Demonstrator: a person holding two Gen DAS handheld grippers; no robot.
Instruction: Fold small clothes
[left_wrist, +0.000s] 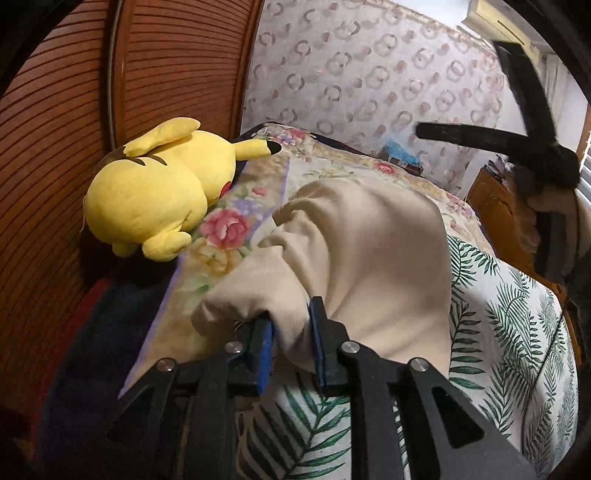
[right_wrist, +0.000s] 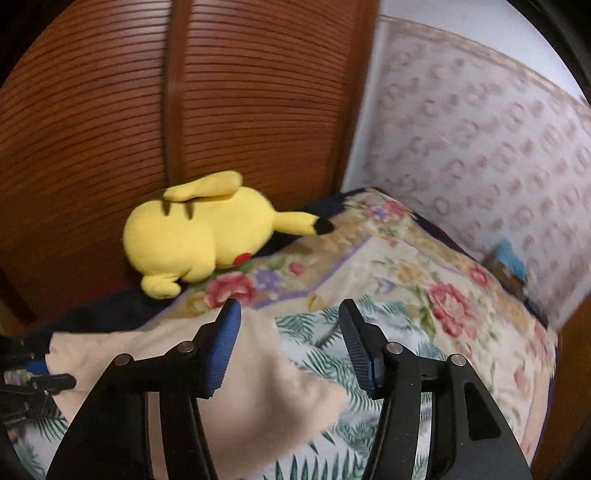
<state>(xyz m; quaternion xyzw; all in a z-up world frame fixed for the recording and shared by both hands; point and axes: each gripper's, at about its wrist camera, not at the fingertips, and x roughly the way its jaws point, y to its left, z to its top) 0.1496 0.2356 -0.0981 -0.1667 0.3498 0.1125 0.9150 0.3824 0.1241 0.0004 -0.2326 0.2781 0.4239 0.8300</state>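
Observation:
A beige garment lies bunched on the bed, with one corner drawn up between the blue pads of my left gripper, which is shut on it. The right wrist view shows the same beige garment spread under my right gripper. That gripper's jaws stand wide apart and nothing is pressed between them. The cloth passes below its left finger. From the left wrist view, the right gripper hangs over the far side of the bed with its black fingers spread. The left gripper shows at the left edge, at the garment's corner.
A yellow plush toy lies at the bed's far corner against a slatted wooden door. A fern-print sheet and a floral quilt cover the bed. Patterned wallpaper backs it. A wooden cabinet stands at the right.

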